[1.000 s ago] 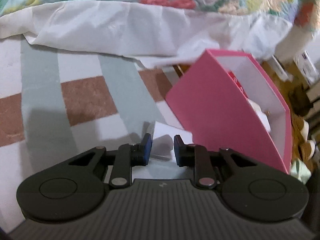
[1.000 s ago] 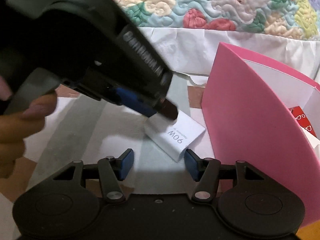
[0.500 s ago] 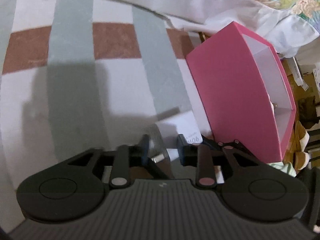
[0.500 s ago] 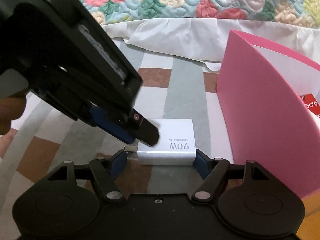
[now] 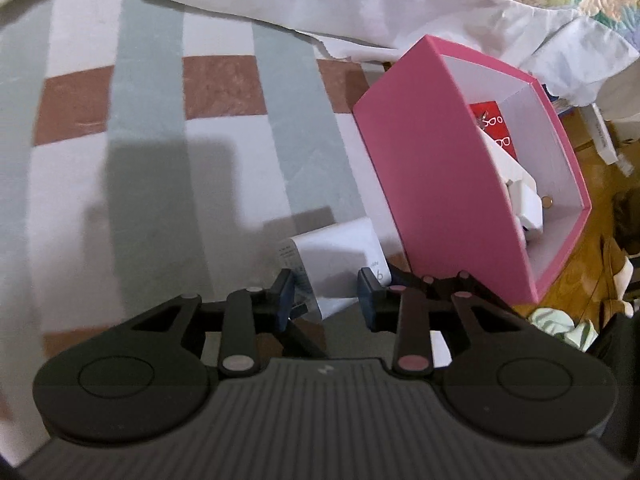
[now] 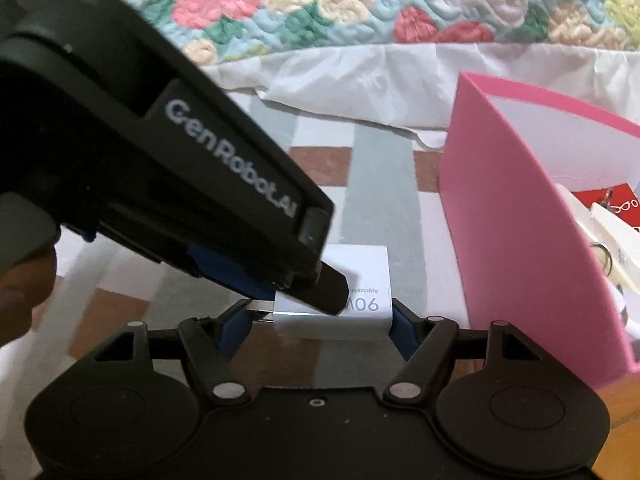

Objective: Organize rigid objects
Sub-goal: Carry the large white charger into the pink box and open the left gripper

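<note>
White charger (image 5: 340,248) (image 6: 360,280): a squat block with rounded edges, grey "90W" and finer print at one end, metal prongs sticking out of the other. Sits low over the checked cloth (image 5: 160,160), just beside the near wall of the pink box (image 5: 440,184) (image 6: 520,240), outside it.

Right gripper (image 6: 318,324) spread wide around the charger end to end: one blue pad against the printed end, the other at the prong tips. Pinching it, by the look.

Left gripper (image 5: 326,292) (image 6: 320,288) with jaws only a little apart and nothing pinched; dark tip over the charger's top face, in the right wrist view.

Hard to tell whether the charger rests on the cloth or hangs just clear. Finer print too small to read. Part of "90W" hidden behind the left gripper's tip. Charger's lower edge cut off by the fingers in the left wrist view. Only the edge of a hand (image 6: 20,300) showing, blurred.

Box open-topped, white inside. Holds a red card with white spectacles printed on it (image 5: 490,120), white blocky pieces (image 5: 520,196) not clearly made out, and a small metal ring (image 6: 604,258).

Behind, a crumpled white sheet (image 5: 360,0) and a flowered quilt (image 6: 360,0).
</note>
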